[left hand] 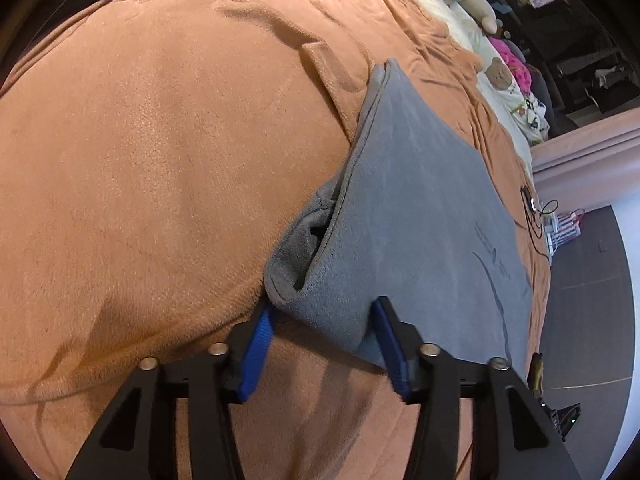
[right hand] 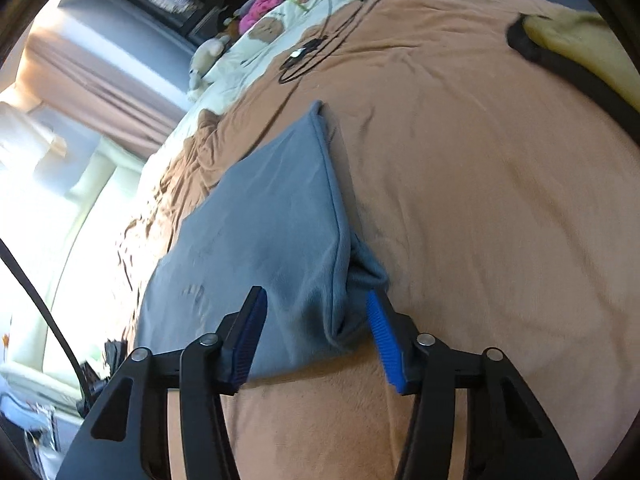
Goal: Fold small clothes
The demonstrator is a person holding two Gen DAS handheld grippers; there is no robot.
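A grey folded cloth (left hand: 420,208) lies on the orange blanket (left hand: 160,160) of a bed. My left gripper (left hand: 322,320) stands over the cloth's near left corner, jaws apart. The bunched corner, its layers gaping, sits between the blue pads (left hand: 256,344). In the right wrist view the same grey cloth (right hand: 260,220) lies flat, and my right gripper (right hand: 316,312) straddles its near right corner. One blue pad rests on top of the cloth, the other pad (right hand: 382,332) sits at its puckered edge. Neither pair of pads clamps the fabric tight.
Black cables (right hand: 312,52) lie on the blanket beyond the cloth. Soft toys and a cream pillow (left hand: 500,76) crowd the bed's far end. A yellow item with a black strap (right hand: 568,40) lies at the far right. Dark floor (left hand: 584,300) borders the bed edge.
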